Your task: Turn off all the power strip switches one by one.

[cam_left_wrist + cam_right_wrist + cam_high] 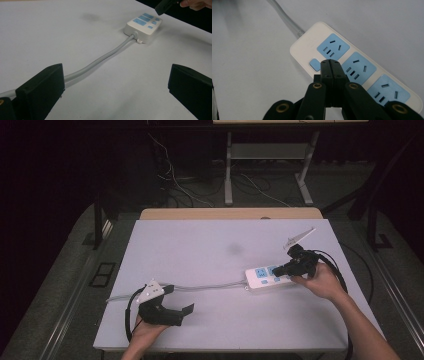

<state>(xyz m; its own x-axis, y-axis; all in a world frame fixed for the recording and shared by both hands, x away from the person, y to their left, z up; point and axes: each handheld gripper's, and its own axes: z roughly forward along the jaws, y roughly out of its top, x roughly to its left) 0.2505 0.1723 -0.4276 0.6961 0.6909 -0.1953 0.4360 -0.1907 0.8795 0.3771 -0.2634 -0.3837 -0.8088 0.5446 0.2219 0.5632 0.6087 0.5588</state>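
A white power strip [267, 277] with blue socket faces lies on the right half of the white table; its grey cable [210, 286] runs left across the table. My right gripper [278, 269] is shut, jaws pressed together with nothing between them, tips just over the strip. In the right gripper view the shut tips [330, 63] hover beside a small blue switch button [314, 64] on the strip [307, 45]. My left gripper [181, 299] rests open near the front left. In the left gripper view the cable [105, 58] passes close by the left jaw toward the strip [142, 26].
The white table top [220, 245] has bare room in the middle and at the back. Beyond it stand a wooden table edge [230, 213] and desk legs with loose cables on a dark floor [200, 190].
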